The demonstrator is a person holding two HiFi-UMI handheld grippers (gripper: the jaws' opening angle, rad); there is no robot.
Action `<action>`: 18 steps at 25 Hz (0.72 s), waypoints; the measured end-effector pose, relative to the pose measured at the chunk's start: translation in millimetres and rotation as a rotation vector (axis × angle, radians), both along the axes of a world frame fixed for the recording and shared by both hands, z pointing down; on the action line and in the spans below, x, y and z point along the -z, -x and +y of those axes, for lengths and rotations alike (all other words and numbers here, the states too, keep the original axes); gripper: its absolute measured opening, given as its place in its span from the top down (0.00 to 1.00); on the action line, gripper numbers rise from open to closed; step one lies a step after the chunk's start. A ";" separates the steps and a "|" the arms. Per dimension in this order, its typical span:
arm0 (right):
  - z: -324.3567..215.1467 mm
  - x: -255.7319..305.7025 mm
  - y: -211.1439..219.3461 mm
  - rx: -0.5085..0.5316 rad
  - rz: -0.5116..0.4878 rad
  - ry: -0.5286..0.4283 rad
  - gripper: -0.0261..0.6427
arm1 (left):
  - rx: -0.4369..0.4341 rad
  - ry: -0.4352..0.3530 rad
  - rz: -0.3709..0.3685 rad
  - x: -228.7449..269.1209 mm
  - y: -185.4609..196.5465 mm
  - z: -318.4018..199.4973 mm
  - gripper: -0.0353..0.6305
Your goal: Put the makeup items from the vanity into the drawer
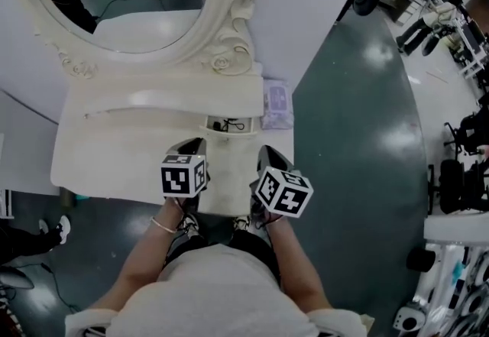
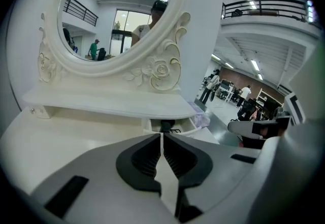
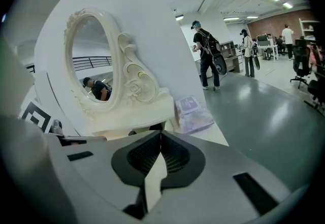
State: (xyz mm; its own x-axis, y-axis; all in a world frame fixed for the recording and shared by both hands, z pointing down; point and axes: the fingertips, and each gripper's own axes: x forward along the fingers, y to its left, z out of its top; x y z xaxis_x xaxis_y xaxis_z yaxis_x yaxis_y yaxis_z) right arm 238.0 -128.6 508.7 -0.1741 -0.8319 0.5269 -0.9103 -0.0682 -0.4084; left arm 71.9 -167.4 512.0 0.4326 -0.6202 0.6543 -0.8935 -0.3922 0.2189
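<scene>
Left tongs [image 2: 162, 135] and right tongs [image 3: 159, 134] are pressed together, empty. Just ahead, the cream vanity [image 1: 130, 140] has an open drawer [image 1: 231, 137] holding dark items [image 1: 227, 126]. A lavender packet [image 1: 276, 105] lies right of them, its print unreadable.

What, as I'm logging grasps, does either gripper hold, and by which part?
Nothing: the left gripper and right gripper are both shut and empty.

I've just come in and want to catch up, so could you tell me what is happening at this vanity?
A person stands at a white vanity, holding a gripper in each hand. The left gripper and the right gripper both hover over the tabletop's front part, jaws together and empty. Ahead of them a small drawer under the shelf stands open with something dark inside. A lavender packet lies at the vanity's right end, untouched.
</scene>
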 end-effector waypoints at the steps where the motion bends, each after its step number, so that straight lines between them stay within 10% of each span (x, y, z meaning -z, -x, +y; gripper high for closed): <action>1: 1.2 2.4 6.6 0.005 0.003 -0.002 0.93 | 0.007 -0.004 0.002 2.1 7.6 1.3 0.91; 18: 8.7 17.0 119.5 0.041 0.037 -0.030 0.93 | 0.071 -0.040 0.005 11.3 135.4 11.7 0.93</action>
